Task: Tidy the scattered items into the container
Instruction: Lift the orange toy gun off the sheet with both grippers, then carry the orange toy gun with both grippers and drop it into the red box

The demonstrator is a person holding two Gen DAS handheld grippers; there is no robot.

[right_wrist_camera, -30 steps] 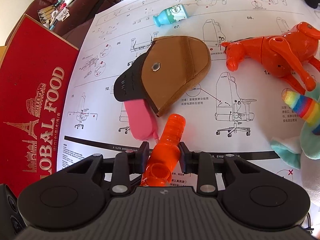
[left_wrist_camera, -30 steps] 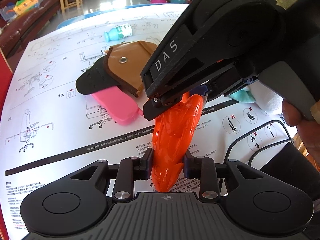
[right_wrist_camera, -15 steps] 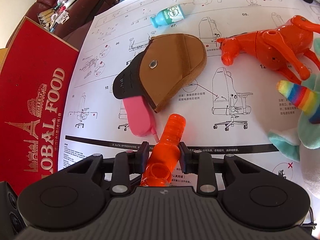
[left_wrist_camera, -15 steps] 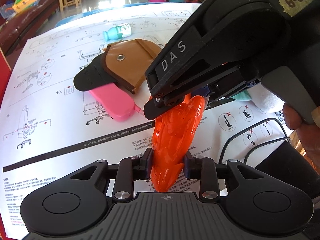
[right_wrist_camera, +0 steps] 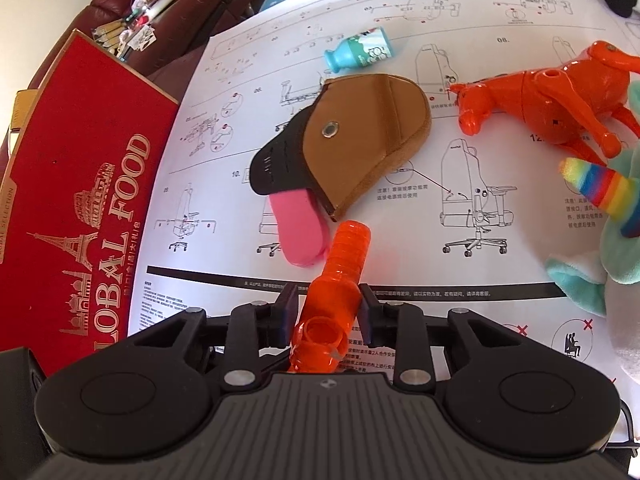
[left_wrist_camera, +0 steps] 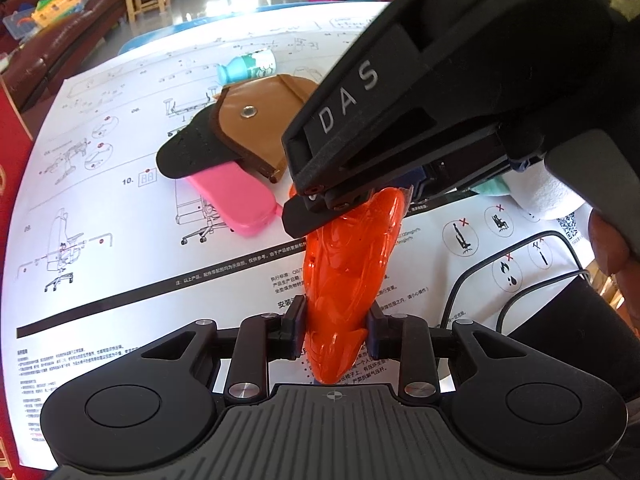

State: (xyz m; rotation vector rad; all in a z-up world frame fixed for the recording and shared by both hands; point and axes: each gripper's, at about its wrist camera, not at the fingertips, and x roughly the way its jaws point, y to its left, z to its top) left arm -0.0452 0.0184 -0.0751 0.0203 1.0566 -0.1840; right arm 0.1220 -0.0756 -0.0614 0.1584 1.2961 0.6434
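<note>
Both grippers are shut on one translucent orange plastic toy, held above the instruction sheet. My left gripper (left_wrist_camera: 334, 320) clamps its wide ribbed body (left_wrist_camera: 348, 264). My right gripper (right_wrist_camera: 326, 304) clamps its narrow neck (right_wrist_camera: 340, 272); in the left wrist view it (left_wrist_camera: 332, 204) comes in from above right and hides the toy's far end. Behind lie a brown and black pouch (right_wrist_camera: 360, 128) (left_wrist_camera: 248, 128) over a pink case (right_wrist_camera: 300, 228) (left_wrist_camera: 232, 196), and a small teal bottle (right_wrist_camera: 360, 52) (left_wrist_camera: 248, 68).
A red "Global Food" box (right_wrist_camera: 80, 200) stands at the left. An orange toy horse (right_wrist_camera: 560, 92) and a rainbow-horned plush (right_wrist_camera: 600, 216) lie at the right. A black cable (left_wrist_camera: 520, 264) loops at the right, near the table's edge.
Both grippers have kept their hold on the orange toy and drifted slightly; the pouch, horse and plush sit a little differently in view. Nothing was let go.
</note>
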